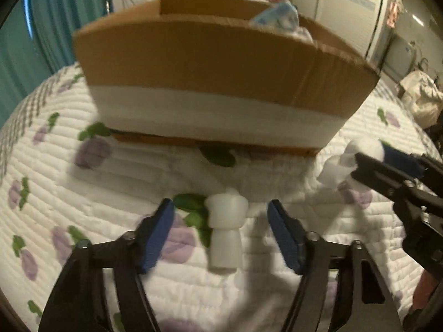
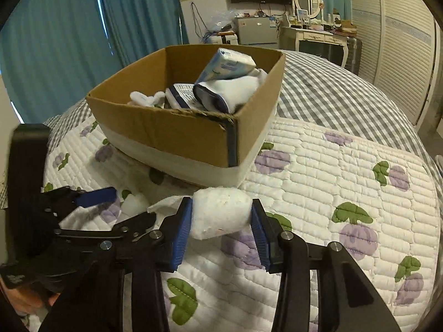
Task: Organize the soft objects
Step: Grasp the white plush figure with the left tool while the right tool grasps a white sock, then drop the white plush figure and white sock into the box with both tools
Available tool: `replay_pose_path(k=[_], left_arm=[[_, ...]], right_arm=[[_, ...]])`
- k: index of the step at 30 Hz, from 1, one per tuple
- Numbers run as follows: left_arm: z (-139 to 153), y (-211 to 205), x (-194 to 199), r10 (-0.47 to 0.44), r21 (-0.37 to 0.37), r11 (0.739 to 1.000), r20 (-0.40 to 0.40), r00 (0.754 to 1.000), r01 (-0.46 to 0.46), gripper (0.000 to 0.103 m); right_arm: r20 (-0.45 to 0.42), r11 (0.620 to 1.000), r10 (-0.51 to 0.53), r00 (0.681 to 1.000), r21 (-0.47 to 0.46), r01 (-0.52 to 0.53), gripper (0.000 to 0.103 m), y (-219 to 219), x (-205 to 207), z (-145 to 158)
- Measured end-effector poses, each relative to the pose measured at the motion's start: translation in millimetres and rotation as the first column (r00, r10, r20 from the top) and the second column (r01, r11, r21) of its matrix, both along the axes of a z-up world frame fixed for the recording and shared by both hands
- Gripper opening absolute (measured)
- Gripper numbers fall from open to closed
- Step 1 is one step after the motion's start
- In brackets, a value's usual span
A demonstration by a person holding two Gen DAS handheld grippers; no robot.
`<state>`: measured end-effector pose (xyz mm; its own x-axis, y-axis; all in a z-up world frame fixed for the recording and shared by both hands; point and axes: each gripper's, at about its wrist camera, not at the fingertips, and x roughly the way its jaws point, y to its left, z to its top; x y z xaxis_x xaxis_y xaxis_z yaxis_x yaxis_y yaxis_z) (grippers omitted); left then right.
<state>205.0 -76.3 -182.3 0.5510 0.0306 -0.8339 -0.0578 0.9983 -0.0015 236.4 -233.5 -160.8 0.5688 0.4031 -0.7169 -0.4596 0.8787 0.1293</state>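
Note:
A cardboard box [image 2: 177, 135] with a white band stands on the quilt and holds tissue packs [image 2: 229, 65] and rolled white socks [image 2: 145, 98]. It also shows in the left wrist view [image 1: 221, 63]. My right gripper [image 2: 221, 221] is shut on a white fluffy bundle [image 2: 221, 211], held just above the quilt in front of the box; that bundle shows in the left wrist view [image 1: 362, 146]. My left gripper [image 1: 221, 221] is open, its blue pads either side of a small white soft toy [image 1: 225, 229] lying on the quilt.
The white quilt with purple fruit print [image 2: 332, 193] covers a grey checked bedspread [image 2: 326, 94]. Blue curtains [image 2: 69, 41] hang behind. A dresser with a mirror [image 2: 307, 0], a TV and a louvred wardrobe [image 2: 401, 41] stand beyond the bed.

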Motion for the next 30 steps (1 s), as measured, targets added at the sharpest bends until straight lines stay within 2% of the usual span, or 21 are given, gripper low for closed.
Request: replay_pose_path(k=[2,3,4,8,13,19,22,30], left_arm=[[-4,-4,2,-0.035,-0.004,0.999,-0.002,0.999,0.035,0.039],[-4,-6,2,-0.052,0.001,0.999,0.003,0.999,0.052,0.036],[-4,-6,1,-0.057,0.011,0.998,0.008,0.998,0.057,0.029],[3,-2,-6,-0.061,-0.007,0.998,0.008,0.998,0.061,0.028],[33,-2,-30,-0.07,-0.012,0.997,0.048,0.996,0.07,0.028],[89,-8,-67,-0.081,0.002,0.997,0.132,0.988,0.082,0.028],[124,-9,-89,-0.087,0.002,0.996,0.195,0.977,0.089,0.028],[190,-21,-117,-0.115,0.016,0.993,0.311,0.943,0.116,0.028]], right_arm=[[0.001,1.0,-0.004,1.0,-0.005,0.004,0.042,-1,1,-2],[-0.001,1.0,-0.005,1.0,-0.003,0.005,0.042,-1,1,-3],[-0.004,1.0,-0.007,1.0,-0.002,0.007,0.042,-1,1,-4],[-0.003,1.0,-0.004,1.0,-0.004,0.004,0.042,-2,-5,2],[0.033,1.0,0.002,0.999,-0.003,-0.001,0.042,-6,-24,28],[0.102,1.0,0.019,0.995,-0.004,-0.018,0.042,-9,-60,79],[0.146,0.999,0.031,0.989,0.014,-0.034,0.042,-13,-82,112],[0.255,0.999,0.03,0.967,0.022,-0.037,0.042,-22,-125,182]])
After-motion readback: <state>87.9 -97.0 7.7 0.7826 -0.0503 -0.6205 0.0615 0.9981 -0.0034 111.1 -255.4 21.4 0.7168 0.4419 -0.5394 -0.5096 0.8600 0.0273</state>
